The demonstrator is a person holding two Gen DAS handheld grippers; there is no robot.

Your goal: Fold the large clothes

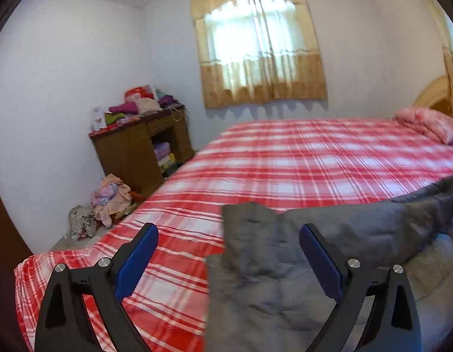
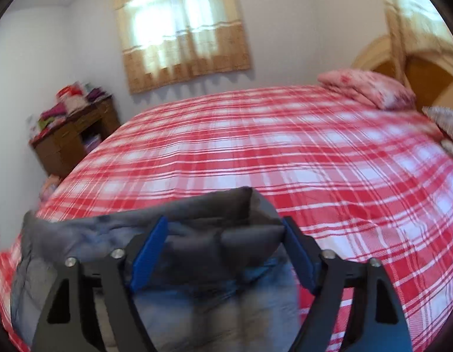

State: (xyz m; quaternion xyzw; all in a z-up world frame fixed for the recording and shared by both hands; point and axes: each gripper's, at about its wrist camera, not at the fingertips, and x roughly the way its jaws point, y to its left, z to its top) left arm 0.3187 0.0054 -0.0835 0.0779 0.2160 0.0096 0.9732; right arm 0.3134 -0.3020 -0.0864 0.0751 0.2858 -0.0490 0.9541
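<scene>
A large grey garment (image 1: 285, 264) lies bunched on the near edge of the bed with the red and white plaid sheet (image 1: 299, 158). My left gripper (image 1: 228, 234) is open above the garment's left end, one blue pad (image 1: 138, 258) over the sheet, the other over the cloth. In the right wrist view the same grey garment (image 2: 214, 302) fills the foreground. My right gripper (image 2: 226, 228) is open, with a raised fold of the cloth between its blue pads (image 2: 150, 252); whether they touch it I cannot tell.
A pink pillow (image 1: 428, 123) lies at the head of the bed by a wooden headboard (image 2: 425, 79). A brown desk (image 1: 138, 149) piled with clothes stands in the far left corner, with a heap of clothes (image 1: 109, 199) on the floor. A curtained window (image 1: 255, 47) is behind.
</scene>
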